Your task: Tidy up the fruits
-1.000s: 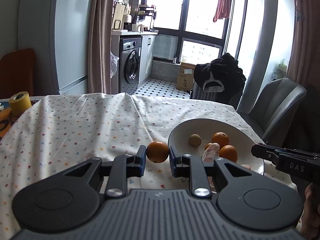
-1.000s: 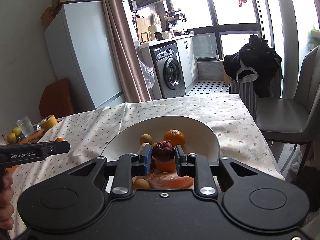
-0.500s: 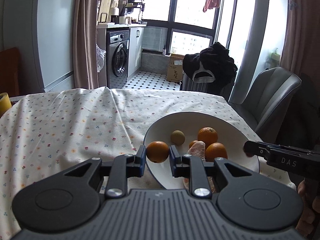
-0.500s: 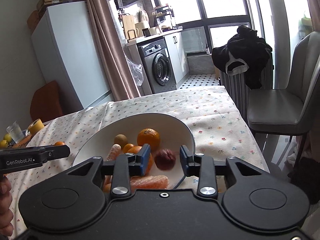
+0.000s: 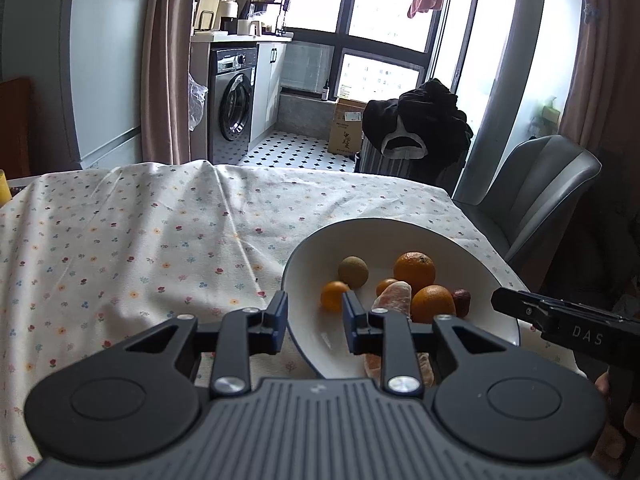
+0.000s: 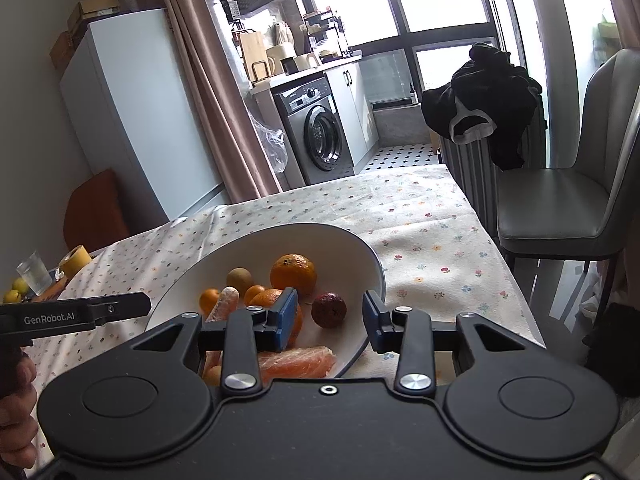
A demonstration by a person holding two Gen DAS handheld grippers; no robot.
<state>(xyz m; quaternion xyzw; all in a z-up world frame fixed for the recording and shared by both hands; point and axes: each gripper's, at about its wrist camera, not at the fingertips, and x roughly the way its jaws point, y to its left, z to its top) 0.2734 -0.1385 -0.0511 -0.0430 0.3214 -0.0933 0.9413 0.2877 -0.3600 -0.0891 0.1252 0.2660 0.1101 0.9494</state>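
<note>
A white bowl [image 5: 400, 232] [image 6: 280, 236] on the floral tablecloth holds several fruits. A small orange [image 5: 334, 295] [image 6: 209, 301] lies near its left side, just ahead of my open left gripper [image 5: 314, 316]. A dark red fruit [image 6: 329, 310] [image 5: 461, 301] rests near the right rim, in front of my open right gripper [image 6: 330, 316]. Also inside are a brown kiwi [image 5: 353, 272] [image 6: 239, 279], a large orange [image 5: 414, 267] [image 6: 293, 272], another orange [image 5: 433, 303] and peeled citrus pieces [image 5: 394, 298] [image 6: 296, 362]. Neither gripper holds anything.
A grey chair [image 6: 568, 200] stands at the table's right side. At the far left edge are a yellow tape roll [image 6: 76, 261], a glass [image 6: 34, 273] and lemons [image 6: 14, 292]. A hand [image 6: 16, 408] holds the left tool. Bare tablecloth [image 5: 120, 248] spreads left of the bowl.
My left gripper carried the small orange over the bowl and let it go inside. My right gripper opened wider, leaving the dark red fruit lying in the bowl.
</note>
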